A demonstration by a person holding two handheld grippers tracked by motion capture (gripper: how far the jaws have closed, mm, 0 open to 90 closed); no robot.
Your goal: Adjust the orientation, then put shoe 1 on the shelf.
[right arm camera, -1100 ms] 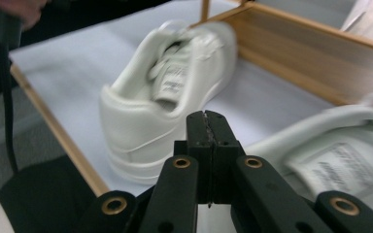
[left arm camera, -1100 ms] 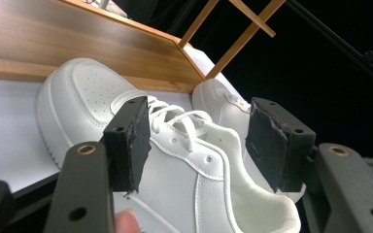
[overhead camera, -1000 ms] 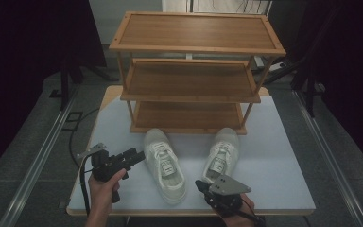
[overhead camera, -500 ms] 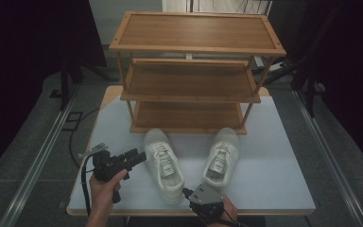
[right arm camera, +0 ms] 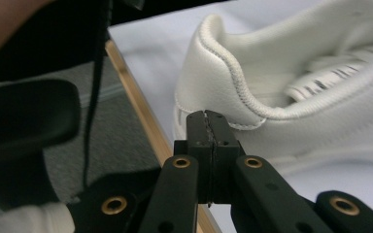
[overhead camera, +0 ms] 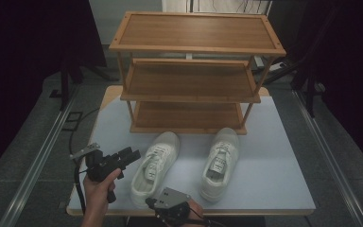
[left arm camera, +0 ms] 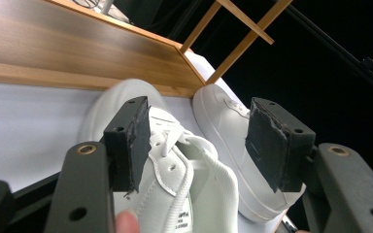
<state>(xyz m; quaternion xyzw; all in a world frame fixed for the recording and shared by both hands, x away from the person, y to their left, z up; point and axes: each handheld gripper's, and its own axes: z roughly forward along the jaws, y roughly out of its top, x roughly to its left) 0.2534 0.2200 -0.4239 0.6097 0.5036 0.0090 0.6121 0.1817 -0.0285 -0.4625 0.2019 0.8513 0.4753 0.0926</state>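
My left shoe [overhead camera: 152, 166] lies on the table [overhead camera: 274, 179] before the rack [overhead camera: 189, 80], toe toward it, with the right shoe [overhead camera: 220, 161] beside it. Its heel is partly hidden behind my right gripper [overhead camera: 157, 204], which sits at the table's near edge, jaws pressed together on nothing, tips just short of the heel [right arm camera: 213, 77]. My left gripper [overhead camera: 131, 156] hangs just left of the shoe, jaws wide and empty, framing its collar [left arm camera: 184, 165].
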